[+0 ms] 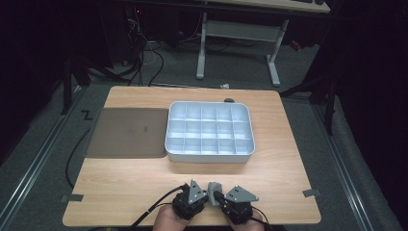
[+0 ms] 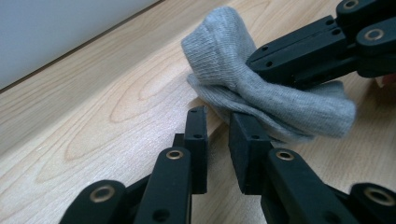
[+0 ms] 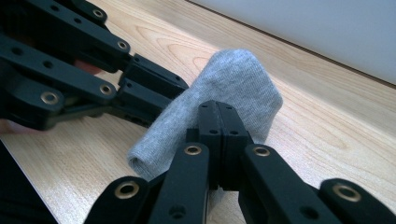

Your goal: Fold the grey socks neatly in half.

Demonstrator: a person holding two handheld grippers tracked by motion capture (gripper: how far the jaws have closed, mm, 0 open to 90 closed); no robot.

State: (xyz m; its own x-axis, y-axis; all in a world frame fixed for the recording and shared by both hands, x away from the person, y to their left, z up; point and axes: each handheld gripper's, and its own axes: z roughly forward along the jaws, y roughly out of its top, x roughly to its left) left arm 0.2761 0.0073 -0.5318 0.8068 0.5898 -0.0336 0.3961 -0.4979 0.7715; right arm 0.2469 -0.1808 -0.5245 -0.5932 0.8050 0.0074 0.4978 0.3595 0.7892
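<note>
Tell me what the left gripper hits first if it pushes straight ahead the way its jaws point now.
Most likely the grey sock, bunched right in front of the left gripper, whose jaws stand slightly apart. The right gripper holds the sock pinched just beyond. Depth is hard to judge, so contact may already be close.

bare wood lies between the tools [image 1: 215,196] and the tray [image 1: 210,155].
</note>
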